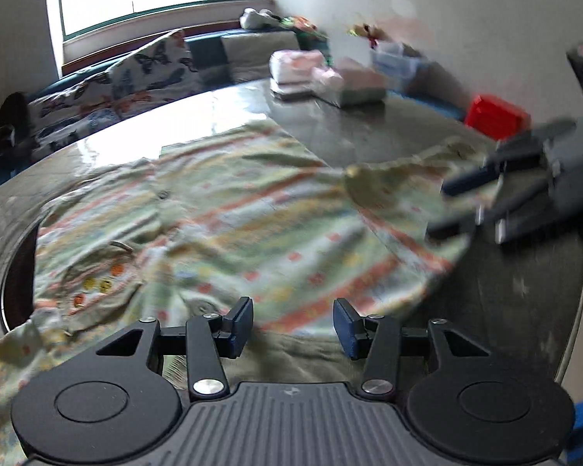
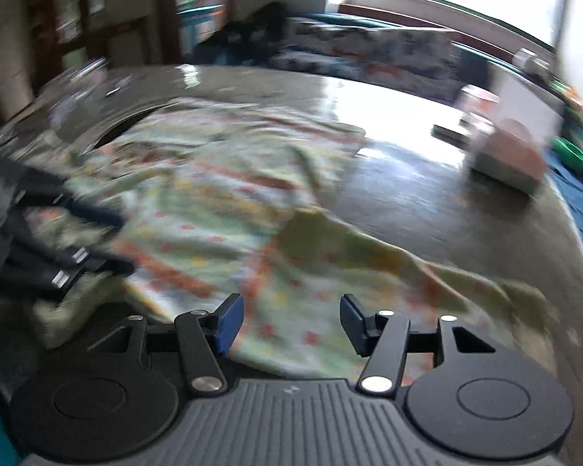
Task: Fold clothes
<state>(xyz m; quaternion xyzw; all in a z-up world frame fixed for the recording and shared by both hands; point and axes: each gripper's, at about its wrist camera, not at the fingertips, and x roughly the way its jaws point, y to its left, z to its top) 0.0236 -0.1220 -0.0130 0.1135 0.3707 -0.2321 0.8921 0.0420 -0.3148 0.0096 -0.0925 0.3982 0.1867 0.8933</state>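
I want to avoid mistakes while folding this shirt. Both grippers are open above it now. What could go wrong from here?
1. The patterned shirt lies wrinkled, with one part bunched toward the table edge; a fold now may trap creases.
2. The left gripper and right gripper are close together and could collide.
3. Both views are motion-blurred, so a grasp might miss the hem.

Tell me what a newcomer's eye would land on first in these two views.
First, the pale green patterned garment spread rumpled across the dark glossy table. Next, the open left gripper and open right gripper, both low over the cloth's near edge. Then the red box at the far right of the left view.
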